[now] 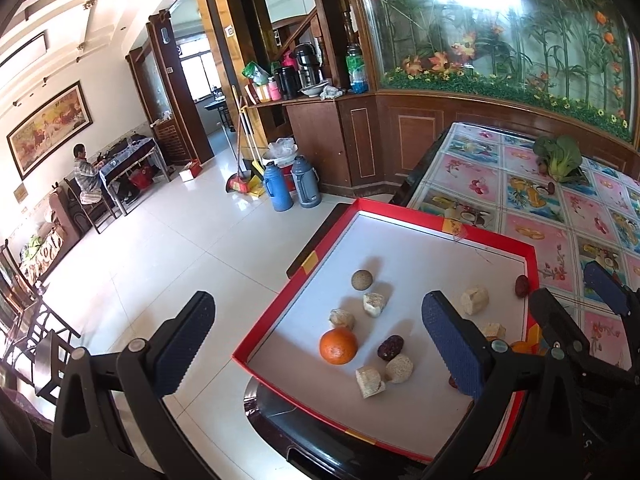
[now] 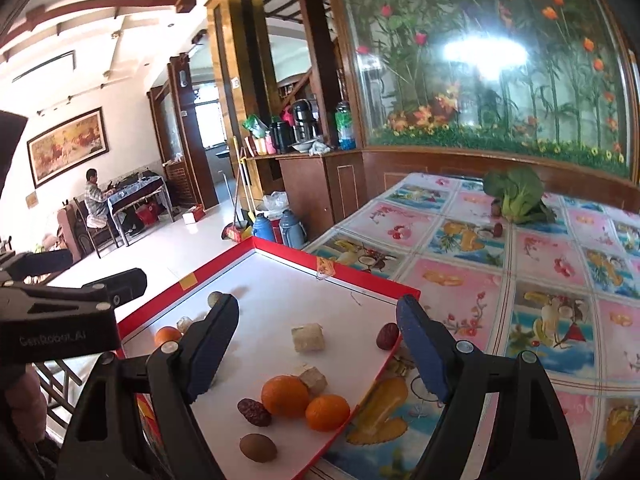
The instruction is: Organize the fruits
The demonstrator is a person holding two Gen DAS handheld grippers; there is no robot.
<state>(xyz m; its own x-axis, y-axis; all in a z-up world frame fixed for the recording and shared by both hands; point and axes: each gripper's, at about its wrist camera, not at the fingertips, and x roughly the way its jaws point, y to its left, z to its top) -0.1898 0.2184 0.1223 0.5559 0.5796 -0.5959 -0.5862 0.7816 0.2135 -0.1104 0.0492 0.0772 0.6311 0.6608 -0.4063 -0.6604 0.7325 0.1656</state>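
Both jaws apart, empty; two oranges (image 2: 285, 395) side by side only in right view.

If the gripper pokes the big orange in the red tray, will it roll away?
Probably yes. The orange looks round and smooth, and the red tray has a flat white floor, so a nudge would likely set it rolling. It may not go far: a second orange and a dark date sit right beside it. It looks firm, not squashy.
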